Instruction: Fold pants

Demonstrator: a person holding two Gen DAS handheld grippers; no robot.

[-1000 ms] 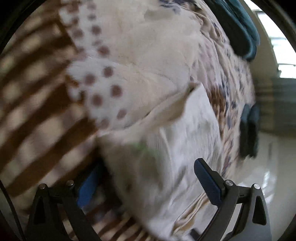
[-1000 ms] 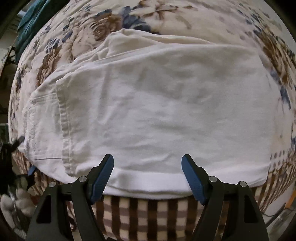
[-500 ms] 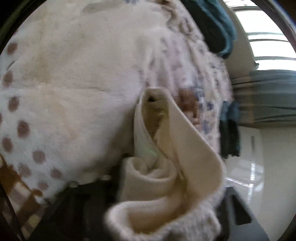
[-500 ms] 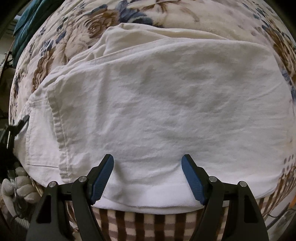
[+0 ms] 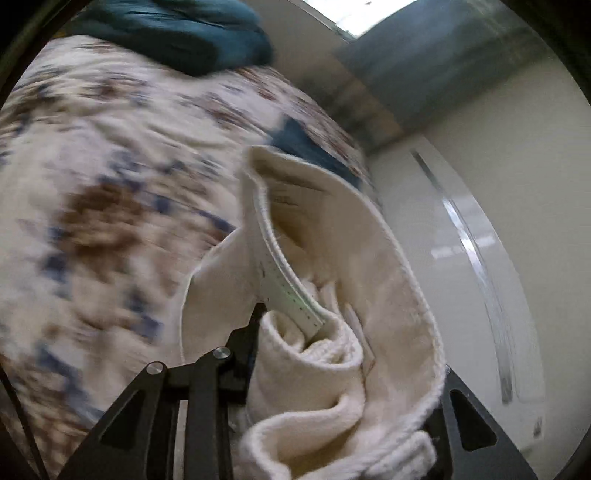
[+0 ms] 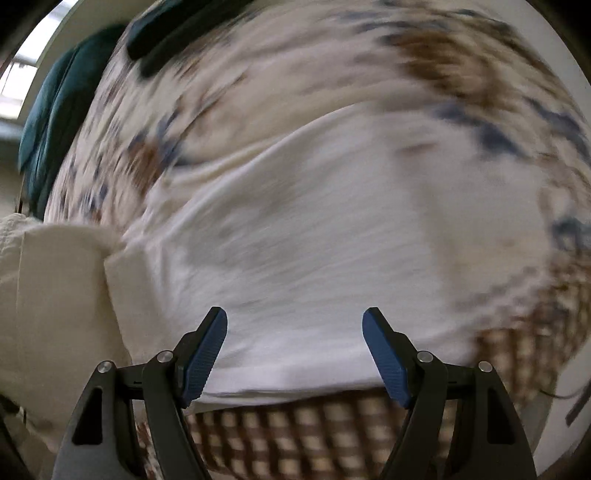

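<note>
A bed cover (image 6: 369, 55) with blurred brown and blue flowers is filling most of both views, and a brown-and-cream checked blanket (image 6: 295, 424) is showing along its near edge. The cream pants (image 6: 314, 240) are lying spread flat across the flowered cover in the right wrist view, with their near hem running just beyond the right gripper (image 6: 294, 354). That gripper is hovering with its blue-padded jaws wide apart, holding nothing; the hem is lying between and just past the tips. At the left edge of that view, part of the pants is rising off the bed in a thick fold.

In the left wrist view, the left gripper (image 5: 332, 387) is clamping a bunched, rolled wad of the pants (image 5: 332, 295), which is hiding its fingers; the woven, ribbed waistband is curling upward in an open loop with a white dotted label strip (image 5: 291, 291) inside. Dark teal cloth (image 5: 192, 33) is lying at the far end of the bed. Pale walls (image 5: 517, 184) are showing on the right.
</note>
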